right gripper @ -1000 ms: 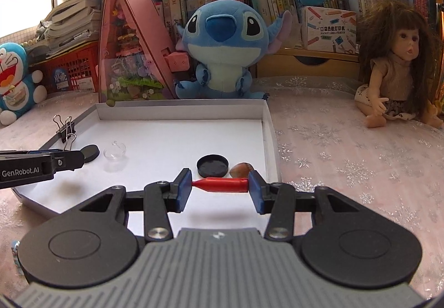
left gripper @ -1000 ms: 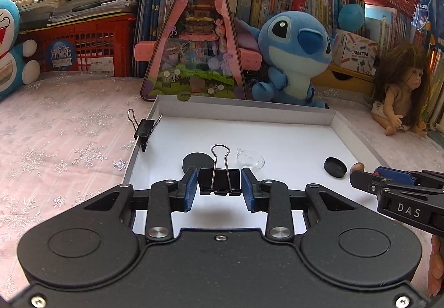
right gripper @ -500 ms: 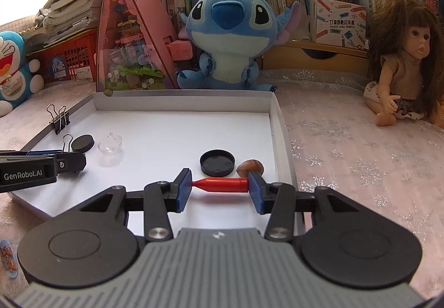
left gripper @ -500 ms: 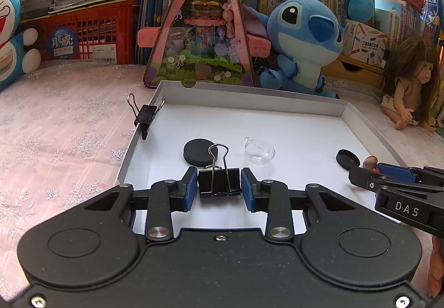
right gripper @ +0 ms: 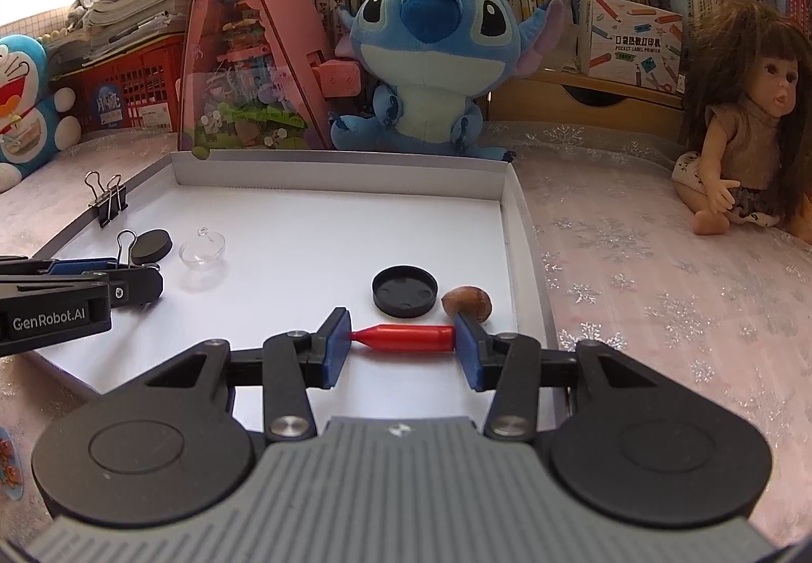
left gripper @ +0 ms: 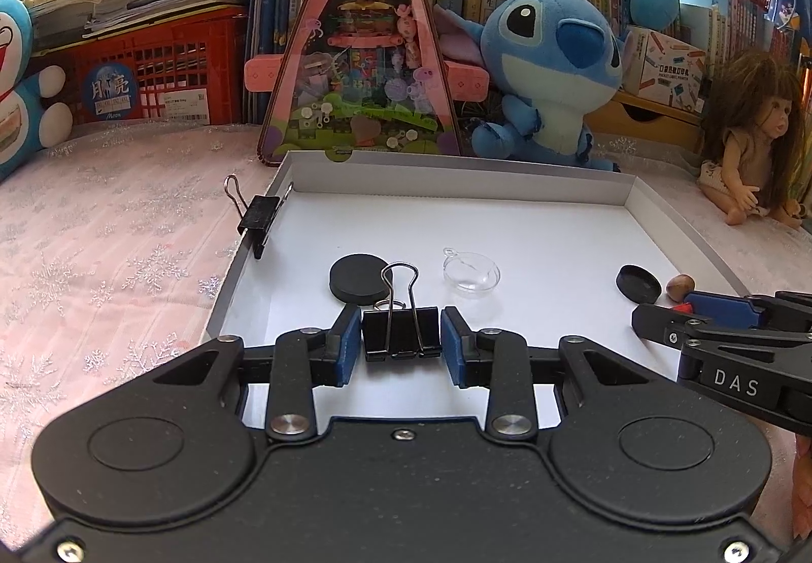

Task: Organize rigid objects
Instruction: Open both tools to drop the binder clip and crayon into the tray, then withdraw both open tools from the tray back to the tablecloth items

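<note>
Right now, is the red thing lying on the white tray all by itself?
No, the red piece is squeezed end to end between the right gripper's blue fingers.

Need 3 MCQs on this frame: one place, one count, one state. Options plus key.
1. Where is the second black binder clip?
A. clipped on the white tray's left wall
B. beside the doll
C. on the books

2. How many black round lids lie in the tray?
A. one
B. two
C. four

3. The right gripper is:
A. empty
B. shut on the red bullet-shaped plastic piece
C. holding a nut

Key: A, it straddles the wall; B, solid disc and hollow cap; B, pads press both its ends.
</note>
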`<action>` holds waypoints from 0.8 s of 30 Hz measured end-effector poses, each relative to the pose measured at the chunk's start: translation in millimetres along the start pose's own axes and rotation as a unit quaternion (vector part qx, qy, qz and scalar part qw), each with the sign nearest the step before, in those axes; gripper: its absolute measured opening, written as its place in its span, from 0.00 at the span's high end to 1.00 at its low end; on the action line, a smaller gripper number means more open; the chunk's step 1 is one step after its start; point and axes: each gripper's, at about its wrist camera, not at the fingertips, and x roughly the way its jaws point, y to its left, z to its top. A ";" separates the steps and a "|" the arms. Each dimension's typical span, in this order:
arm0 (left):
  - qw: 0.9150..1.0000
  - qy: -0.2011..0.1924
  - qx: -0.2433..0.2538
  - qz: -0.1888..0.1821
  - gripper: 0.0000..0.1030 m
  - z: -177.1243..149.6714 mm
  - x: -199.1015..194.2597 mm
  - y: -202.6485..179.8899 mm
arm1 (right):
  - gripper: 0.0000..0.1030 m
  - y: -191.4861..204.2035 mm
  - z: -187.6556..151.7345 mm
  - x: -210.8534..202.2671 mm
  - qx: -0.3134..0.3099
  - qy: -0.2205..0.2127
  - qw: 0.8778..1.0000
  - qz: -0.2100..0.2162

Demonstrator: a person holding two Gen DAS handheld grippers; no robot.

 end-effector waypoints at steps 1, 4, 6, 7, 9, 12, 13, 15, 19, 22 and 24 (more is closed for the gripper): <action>1.000 0.001 0.001 0.000 0.69 0.2 -0.1 -0.5 | 0.49 -0.2 0.1 0.0 0.000 0.000 1.000 0.001; 1.000 0.001 0.001 0.000 0.69 0.1 -0.5 -1.8 | 0.48 -1.0 0.2 -0.7 0.001 0.001 1.000 0.003; 1.000 0.002 0.000 -0.001 0.69 0.3 -1.6 -3.0 | 0.47 -1.9 0.0 -2.2 0.004 -0.001 1.000 0.007; 1.000 0.002 -0.001 -0.002 0.69 0.2 -2.6 -3.4 | 0.46 -2.5 -0.1 -3.0 0.005 -0.002 1.000 0.009; 1.000 0.001 -0.001 -0.003 0.67 0.7 -5.2 -4.7 | 0.42 -3.0 -0.1 -4.8 0.006 -0.005 1.000 0.009; 1.000 -0.007 0.004 -0.003 0.60 1.3 -11.4 -6.8 | 0.39 -3.9 0.6 -9.9 0.009 -0.009 1.000 0.011; 1.000 -0.009 0.006 -0.004 0.58 1.6 -13.9 -7.5 | 0.38 -4.2 0.6 -12.1 0.011 -0.011 1.000 0.013; 1.000 -0.012 0.009 -0.006 0.56 1.4 -19.1 -8.8 | 0.37 -3.6 0.0 -17.8 0.009 -0.017 1.000 0.014; 1.000 -0.014 0.016 -0.009 0.49 0.0 -30.0 -12.1 | 0.33 -1.4 -2.3 -28.5 -0.002 -0.024 1.000 0.013; 0.999 -0.020 0.020 -0.017 0.45 -3.2 -40.4 -13.2 | 0.31 0.6 -5.0 -36.5 -0.011 -0.027 0.999 0.013; 0.999 -0.022 0.023 -0.024 0.42 -5.6 -46.7 -13.9 | 0.31 2.1 -7.5 -42.6 -0.018 -0.029 0.999 0.011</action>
